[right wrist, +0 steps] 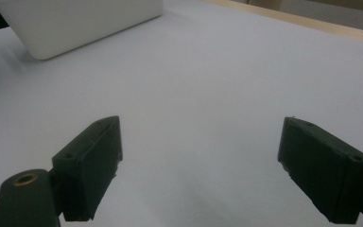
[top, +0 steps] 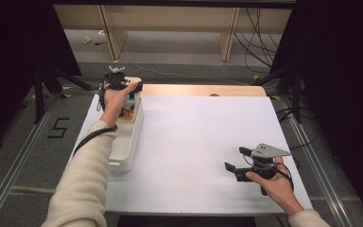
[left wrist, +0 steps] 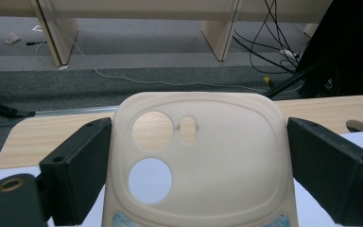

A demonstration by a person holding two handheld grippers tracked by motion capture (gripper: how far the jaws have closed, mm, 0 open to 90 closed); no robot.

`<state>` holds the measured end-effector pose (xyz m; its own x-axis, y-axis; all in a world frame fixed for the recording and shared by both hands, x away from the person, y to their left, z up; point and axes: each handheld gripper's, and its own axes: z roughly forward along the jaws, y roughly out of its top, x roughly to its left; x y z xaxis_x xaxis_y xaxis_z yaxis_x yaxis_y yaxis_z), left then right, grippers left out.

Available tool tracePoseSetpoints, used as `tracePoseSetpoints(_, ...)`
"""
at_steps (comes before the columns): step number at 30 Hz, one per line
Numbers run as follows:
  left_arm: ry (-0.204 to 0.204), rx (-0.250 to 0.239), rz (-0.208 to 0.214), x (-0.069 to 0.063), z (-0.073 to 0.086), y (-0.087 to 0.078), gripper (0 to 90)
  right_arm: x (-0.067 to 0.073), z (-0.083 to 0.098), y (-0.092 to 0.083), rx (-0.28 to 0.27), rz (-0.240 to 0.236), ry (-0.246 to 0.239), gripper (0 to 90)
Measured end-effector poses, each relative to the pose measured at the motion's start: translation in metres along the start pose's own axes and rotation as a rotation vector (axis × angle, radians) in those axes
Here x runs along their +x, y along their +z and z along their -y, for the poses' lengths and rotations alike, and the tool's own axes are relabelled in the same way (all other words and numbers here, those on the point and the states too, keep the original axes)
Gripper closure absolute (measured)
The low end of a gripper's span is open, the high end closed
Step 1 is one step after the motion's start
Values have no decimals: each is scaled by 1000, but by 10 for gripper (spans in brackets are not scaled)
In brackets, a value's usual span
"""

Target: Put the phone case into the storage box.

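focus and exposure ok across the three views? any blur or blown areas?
High view: side edges fall to near black, white table bright but not clipped. Left gripper view: beige phone case sharp, its nearest bottom edge soft. Right gripper view: near jaws slightly soft, white bin evenly lit, faint shadows.

The cream panel [left wrist: 208, 156] between the left tool's [left wrist: 196, 170] black jaws looked like smooth, matt plastic. The white bin [top: 125, 142] at mid-left seemed glossy plastic. The counter [top: 203, 142] had a matt white sheet over pale wood at its far edge.
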<state>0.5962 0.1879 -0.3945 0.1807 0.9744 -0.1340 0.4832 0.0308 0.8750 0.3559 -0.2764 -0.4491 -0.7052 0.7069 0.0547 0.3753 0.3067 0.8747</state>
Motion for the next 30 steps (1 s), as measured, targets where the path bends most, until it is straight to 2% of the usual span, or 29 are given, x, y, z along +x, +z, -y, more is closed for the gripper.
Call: tracePoseSetpoints(30,14,24,14,-1,5,4,101,0,0,0,0,-1,-1,153)
